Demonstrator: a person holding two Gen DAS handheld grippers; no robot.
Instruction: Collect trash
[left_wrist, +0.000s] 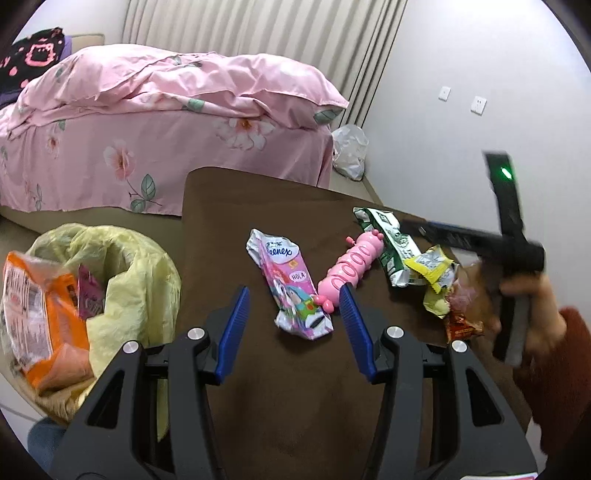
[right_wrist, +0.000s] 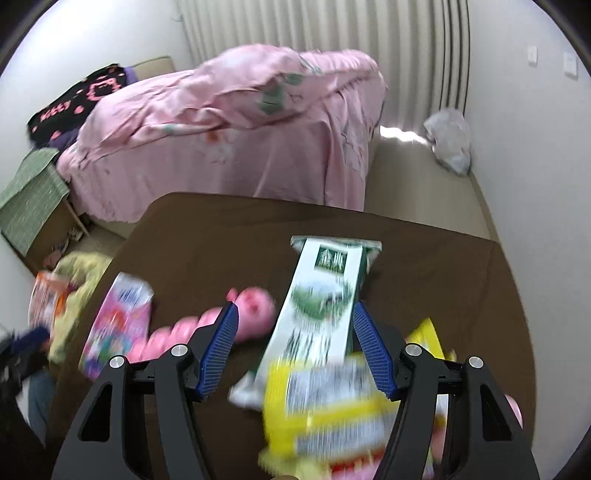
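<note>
We see an evenly lit room, bright but soft, with daylight coming through the pleated curtain (left_wrist: 258, 26) and one blown-out patch of glare on the floor (right_wrist: 400, 133) at its foot in the right wrist view. Our left wrist view is mostly sharp, only the right gripper (left_wrist: 517, 236) and the hand (left_wrist: 535, 314) holding it smearing, whereas our right wrist view is motion-blurred throughout, worst on the yellow wrapper (right_wrist: 325, 402) nearest the lens. Both fisheye pictures bend straight lines near the rim and fade into black corners.
</note>
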